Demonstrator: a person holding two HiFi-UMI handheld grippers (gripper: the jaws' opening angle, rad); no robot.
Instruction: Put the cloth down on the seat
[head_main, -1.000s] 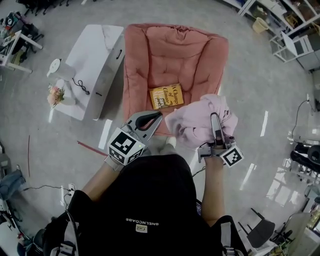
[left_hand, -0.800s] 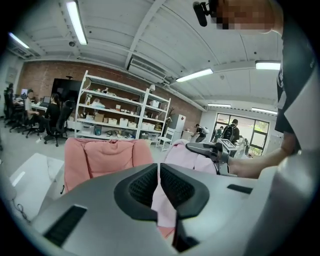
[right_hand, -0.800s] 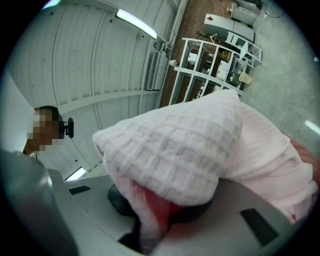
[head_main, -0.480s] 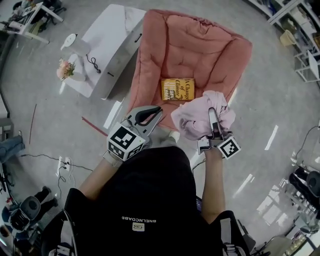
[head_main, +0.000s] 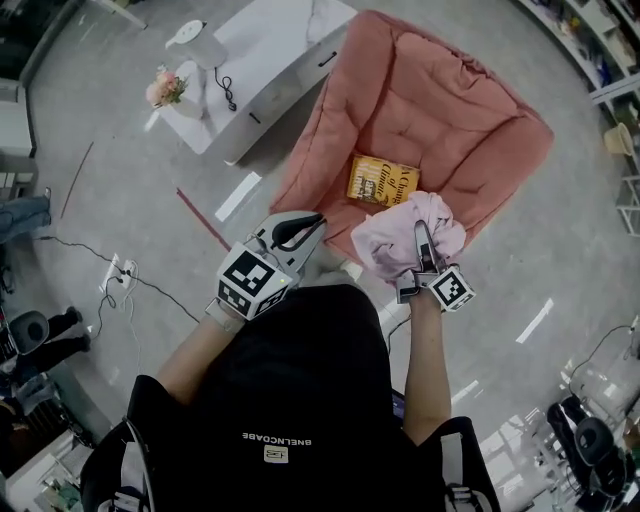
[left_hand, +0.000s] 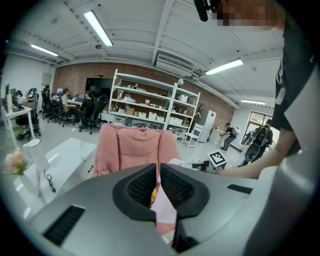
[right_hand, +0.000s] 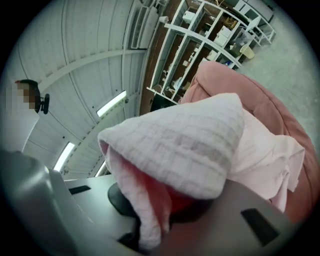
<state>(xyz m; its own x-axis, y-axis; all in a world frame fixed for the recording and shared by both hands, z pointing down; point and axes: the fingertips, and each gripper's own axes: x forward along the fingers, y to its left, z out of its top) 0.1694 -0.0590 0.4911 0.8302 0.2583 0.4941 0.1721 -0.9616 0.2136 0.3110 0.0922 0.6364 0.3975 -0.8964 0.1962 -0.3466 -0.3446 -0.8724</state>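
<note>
A pale pink cloth (head_main: 392, 243) hangs bunched from my right gripper (head_main: 420, 238), which is shut on it. The bundle hovers over the front edge of the pink cushioned chair (head_main: 440, 95), just below a yellow book (head_main: 382, 181) lying on the seat. In the right gripper view the cloth (right_hand: 190, 145) drapes over the jaws and hides them. My left gripper (head_main: 303, 229) is held left of the cloth, off the seat's front corner. Its jaws stand together with nothing between them (left_hand: 156, 182), pointing at the chair (left_hand: 130, 145).
A white low table (head_main: 285, 50) stands left of the chair with a white lamp (head_main: 190, 35), flowers (head_main: 165, 87) and a black cable on it. A red stick (head_main: 205, 220) and a power strip (head_main: 112, 275) lie on the floor. Shelving (left_hand: 145, 100) and seated people fill the background.
The view has swung, so the chair and table now sit further up and to the right. Both grippers keep their pose, and the cloth stays in the right one, near the seat's front.
</note>
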